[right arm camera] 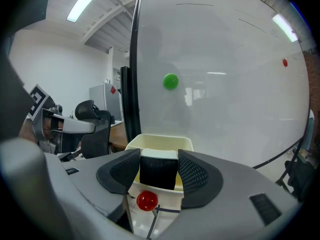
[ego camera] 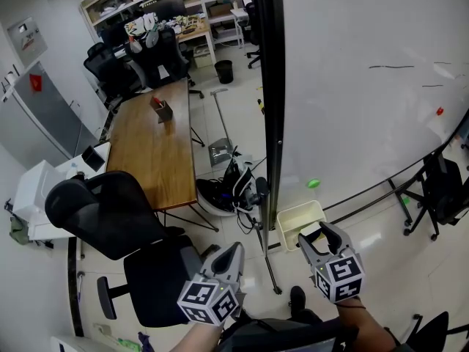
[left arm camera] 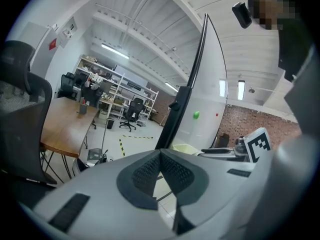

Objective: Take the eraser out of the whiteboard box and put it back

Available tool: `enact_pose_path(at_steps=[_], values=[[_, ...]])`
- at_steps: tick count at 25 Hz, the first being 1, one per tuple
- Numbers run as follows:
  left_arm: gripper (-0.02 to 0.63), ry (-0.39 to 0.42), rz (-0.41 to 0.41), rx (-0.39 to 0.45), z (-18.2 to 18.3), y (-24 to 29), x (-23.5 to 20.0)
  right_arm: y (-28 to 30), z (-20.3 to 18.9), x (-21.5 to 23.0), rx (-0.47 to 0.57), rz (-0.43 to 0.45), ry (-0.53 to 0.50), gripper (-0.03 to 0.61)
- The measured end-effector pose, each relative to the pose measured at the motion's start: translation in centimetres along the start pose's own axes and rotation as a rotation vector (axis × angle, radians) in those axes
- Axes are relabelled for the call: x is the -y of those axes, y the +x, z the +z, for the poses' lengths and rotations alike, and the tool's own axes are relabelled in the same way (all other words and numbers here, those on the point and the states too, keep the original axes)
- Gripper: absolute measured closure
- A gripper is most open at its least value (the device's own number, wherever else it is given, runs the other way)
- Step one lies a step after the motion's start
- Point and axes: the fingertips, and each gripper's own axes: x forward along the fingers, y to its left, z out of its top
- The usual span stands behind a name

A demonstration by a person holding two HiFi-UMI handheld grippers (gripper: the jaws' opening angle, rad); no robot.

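Note:
A black eraser (right arm camera: 158,176) with a white top sits between the pads of my right gripper (right arm camera: 158,156), which is shut on it. The eraser hangs at the near rim of the cream whiteboard box (right arm camera: 159,140), which is fixed at the foot of the whiteboard (right arm camera: 225,84). In the head view the right gripper (ego camera: 316,235) reaches over the near corner of the box (ego camera: 297,217). My left gripper (ego camera: 234,252) is lower left, jaws together and empty; in its own view the left gripper's tips (left arm camera: 160,153) meet.
A red round magnet (right arm camera: 147,200) sticks to the box front and a green one (right arm camera: 171,81) to the whiteboard. The board's black post (ego camera: 267,86) stands left of the box. A black office chair (ego camera: 110,211), a wooden table (ego camera: 154,145) and cables lie to the left.

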Motion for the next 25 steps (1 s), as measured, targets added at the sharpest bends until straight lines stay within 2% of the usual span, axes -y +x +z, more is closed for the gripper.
enact_pose_path(at_steps=[5, 21, 25], values=[[0.586, 0.002, 0.008, 0.003, 0.0, -0.2, -0.4, -0.4, 0.0, 0.9, 0.006, -0.049, -0.009, 0.311], [0.586, -0.001, 0.012, 0.011, 0.4, -0.8, -0.4, 0.4, -0.2, 0.6, -0.038, -0.052, -0.050, 0.310], [0.587, 0.001, 0.012, 0.019, 0.7, -1.1, -0.2, 0.2, 0.0, 0.4, -0.038, -0.034, -0.059, 0.264]])
